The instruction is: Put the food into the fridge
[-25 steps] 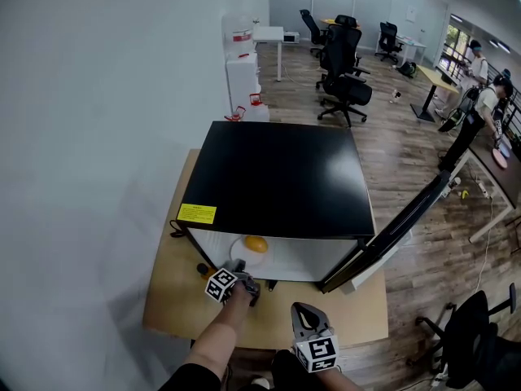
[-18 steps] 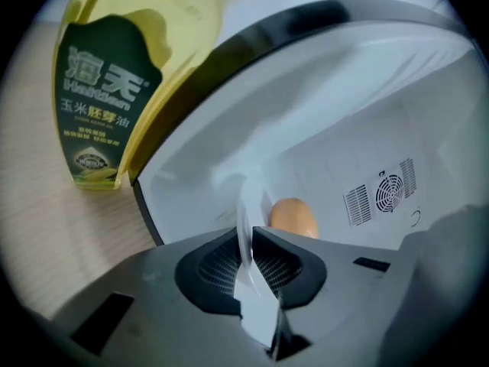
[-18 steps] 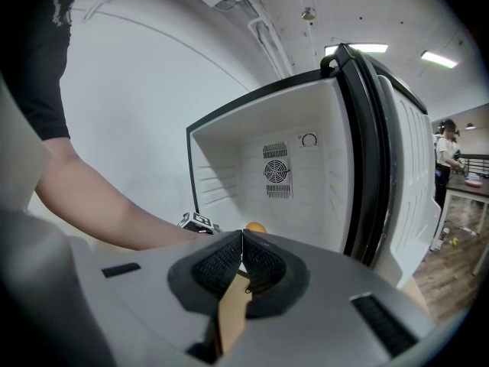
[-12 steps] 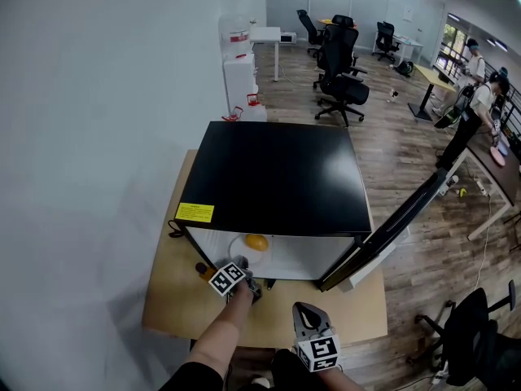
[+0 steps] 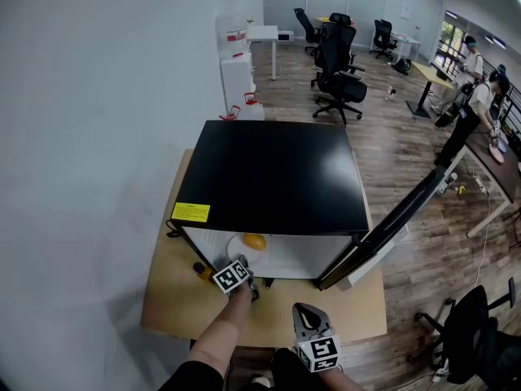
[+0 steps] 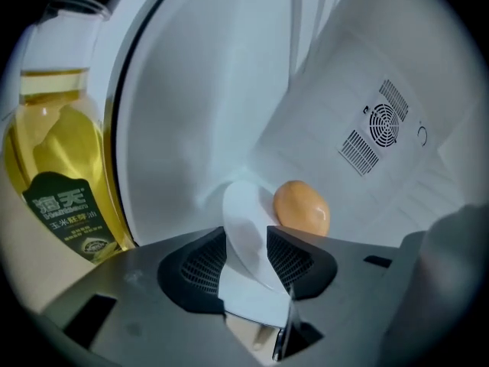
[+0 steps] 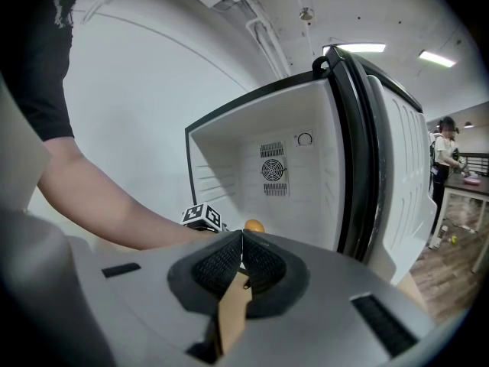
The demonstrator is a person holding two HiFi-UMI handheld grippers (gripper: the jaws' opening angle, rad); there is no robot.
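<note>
A black-topped mini fridge (image 5: 277, 173) stands on the table with its door (image 5: 391, 226) swung open. On its floor lies a white plate (image 6: 244, 220) with a round orange piece of food (image 6: 302, 209) on it, also visible from above as the food (image 5: 255, 241). My left gripper (image 6: 246, 254) reaches into the fridge mouth. Its jaws are opening, and the plate's rim sits between the pads with gaps on both sides. My right gripper (image 7: 241, 239) hangs back near the table's front edge, shut and empty, as seen from above (image 5: 303, 309).
A bottle of yellow oil (image 6: 61, 151) stands on the table just left of the fridge opening. The fridge's white back wall has a fan grille (image 7: 273, 170). Office chairs (image 5: 342, 80), desks and people fill the room behind.
My left gripper has edged slightly toward the fridge opening. The right gripper has not moved.
</note>
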